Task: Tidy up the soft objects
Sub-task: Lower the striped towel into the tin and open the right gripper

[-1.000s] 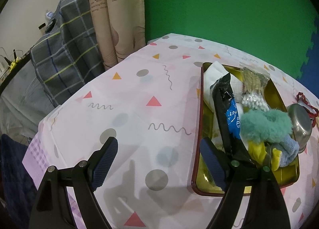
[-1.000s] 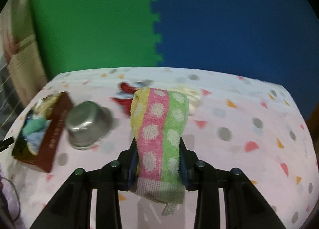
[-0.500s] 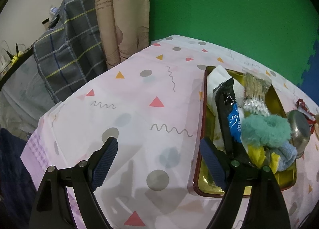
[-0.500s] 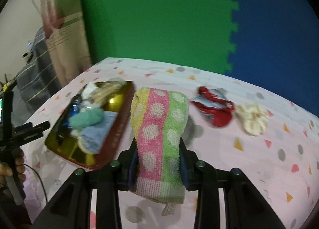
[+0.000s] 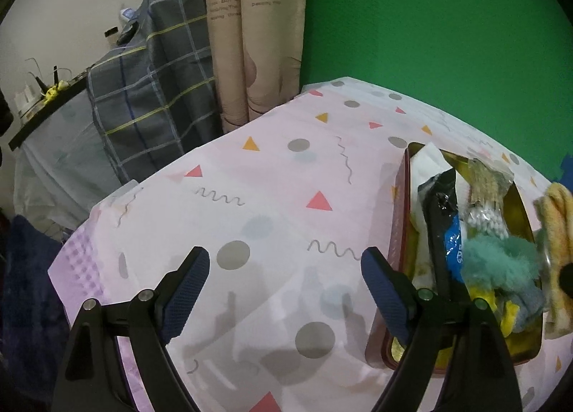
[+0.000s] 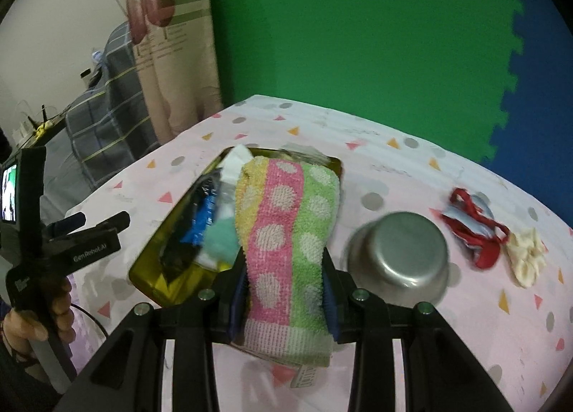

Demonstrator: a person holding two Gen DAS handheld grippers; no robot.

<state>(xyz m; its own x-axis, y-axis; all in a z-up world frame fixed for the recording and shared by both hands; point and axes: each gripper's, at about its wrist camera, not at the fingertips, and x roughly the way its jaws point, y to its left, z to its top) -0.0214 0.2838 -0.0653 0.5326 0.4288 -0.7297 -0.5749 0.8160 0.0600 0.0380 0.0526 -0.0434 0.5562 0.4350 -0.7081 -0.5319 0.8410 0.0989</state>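
Observation:
My right gripper [image 6: 284,290] is shut on a folded towel [image 6: 286,233] striped yellow, pink and green with white dots. The towel hangs in front of a tray [image 6: 150,268], gold inside and dark red outside, and hides its right part. In the left wrist view the same towel [image 5: 557,233] shows blurred at the right edge, over the tray [image 5: 395,225]. The tray holds a teal fluffy piece [image 5: 501,261], a blue cloth [image 5: 530,304], a black-and-blue packet [image 5: 444,233] and bagged cotton swabs [image 5: 487,211]. My left gripper [image 5: 283,286] stands open above the tablecloth, left of the tray.
An upturned steel bowl [image 6: 401,258] sits right of the tray, with a red-and-blue fabric piece [image 6: 472,229] and a cream one [image 6: 526,258] farther right. A hand [image 6: 21,326] holds the left gripper at the table's left edge. Plaid cloth [image 5: 150,96] and curtains stand beyond.
The right gripper has swung left with the towel, from over the bowl to in front of the tray. The towel has entered the left wrist view. The left gripper has barely moved.

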